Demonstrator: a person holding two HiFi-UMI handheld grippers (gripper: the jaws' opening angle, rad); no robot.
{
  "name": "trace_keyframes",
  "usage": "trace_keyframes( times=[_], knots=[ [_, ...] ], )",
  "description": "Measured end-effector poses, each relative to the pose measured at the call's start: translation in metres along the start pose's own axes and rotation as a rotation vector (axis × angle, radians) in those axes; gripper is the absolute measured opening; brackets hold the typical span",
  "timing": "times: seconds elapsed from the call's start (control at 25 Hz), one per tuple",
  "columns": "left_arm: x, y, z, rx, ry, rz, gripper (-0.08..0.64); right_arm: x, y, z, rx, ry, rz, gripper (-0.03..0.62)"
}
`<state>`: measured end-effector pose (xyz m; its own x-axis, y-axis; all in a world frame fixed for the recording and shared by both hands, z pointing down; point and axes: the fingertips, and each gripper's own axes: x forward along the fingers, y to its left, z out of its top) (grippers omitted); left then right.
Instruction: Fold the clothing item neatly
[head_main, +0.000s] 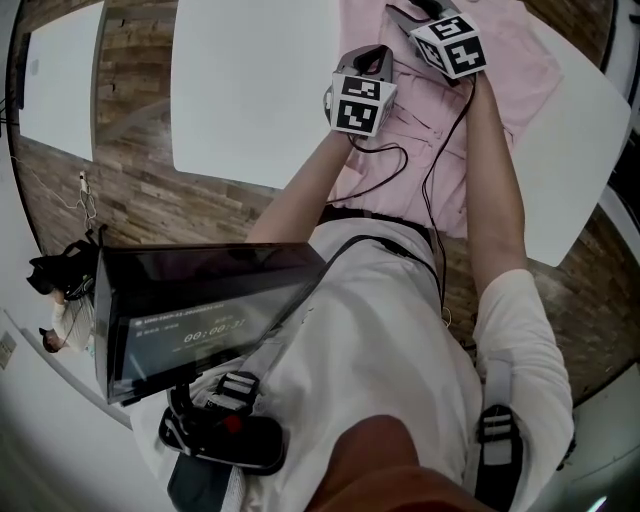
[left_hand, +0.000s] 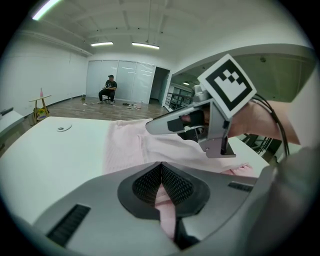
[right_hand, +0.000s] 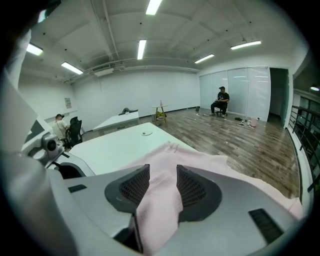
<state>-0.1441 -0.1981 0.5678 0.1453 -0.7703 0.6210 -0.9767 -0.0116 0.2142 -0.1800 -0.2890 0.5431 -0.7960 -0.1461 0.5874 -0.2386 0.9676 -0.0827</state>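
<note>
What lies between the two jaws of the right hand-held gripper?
A fold of the pink cloth garment lies between the parted jaws of the right hand-held gripper, as the right gripper view shows.

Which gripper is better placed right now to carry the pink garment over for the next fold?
Left, probably. The left gripper is shut on a pinch of the pink garment, ready to pull. The right gripper has its jaws apart, cloth lying loose between them.

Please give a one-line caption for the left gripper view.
Left gripper pinches a pink garment on a white table.
</note>
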Motion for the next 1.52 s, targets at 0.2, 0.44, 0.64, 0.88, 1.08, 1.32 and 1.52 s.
trace_keyframes(
  times=[0.2,0.44,0.64,0.88,1.08,1.32,1.52],
  knots=[
    [0.006,-0.002,0.008,0.013,-0.018,-0.014,0.003,-0.007,-0.002,-0.024,0.069,0.035,0.020,0.150],
    [0.020,0.013,-0.008,0.023,0.074,0.025,0.003,0.013,0.003,-0.042,0.032,0.138,-0.015,0.047],
    [0.021,0.026,-0.016,-0.008,0.119,0.040,0.003,0.027,0.002,-0.046,-0.004,0.215,-0.049,0.023],
    [0.002,0.026,0.011,0.026,0.028,0.037,0.003,0.006,0.010,-0.037,0.023,0.134,-0.054,0.023],
    [0.016,0.016,0.025,0.116,0.040,-0.027,0.002,-0.049,-0.005,-0.056,0.136,0.083,-0.127,0.005],
    [0.039,0.035,0.009,0.101,0.167,0.000,0.003,-0.088,-0.035,-0.103,0.204,0.151,-0.200,0.003],
    [0.041,0.046,0.009,0.114,0.200,0.005,0.002,-0.081,-0.041,-0.114,0.176,0.197,-0.219,0.005]
  ],
)
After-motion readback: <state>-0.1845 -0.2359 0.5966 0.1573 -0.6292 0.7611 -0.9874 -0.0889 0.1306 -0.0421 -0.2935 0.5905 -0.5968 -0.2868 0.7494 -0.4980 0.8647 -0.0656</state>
